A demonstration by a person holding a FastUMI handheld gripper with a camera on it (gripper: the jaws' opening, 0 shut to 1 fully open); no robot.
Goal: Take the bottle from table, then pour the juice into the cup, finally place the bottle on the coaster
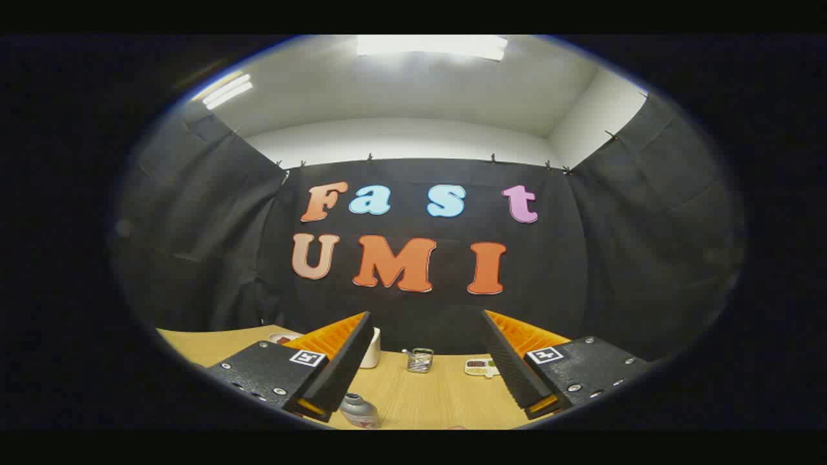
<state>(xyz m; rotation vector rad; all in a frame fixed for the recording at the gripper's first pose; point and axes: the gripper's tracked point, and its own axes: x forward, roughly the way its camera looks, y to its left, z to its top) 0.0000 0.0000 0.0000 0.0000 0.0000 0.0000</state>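
**Gripper wide open, bottle low between the fingers**

Your gripper (426, 361) holds its fingers spread wide, gripping nothing. At the bottom centre of the frame, the bottle (360, 411) sits on the wooden table (439, 394), close by the left finger. Farther up stand a white cup (371, 349) and a small clear glass (420, 360) (the coaster may be the flat piece to its right, hard to tell). Judging from here, an off-centre descent could knock the smooth, rounded grey bottle over. Ribbed fingers should help.
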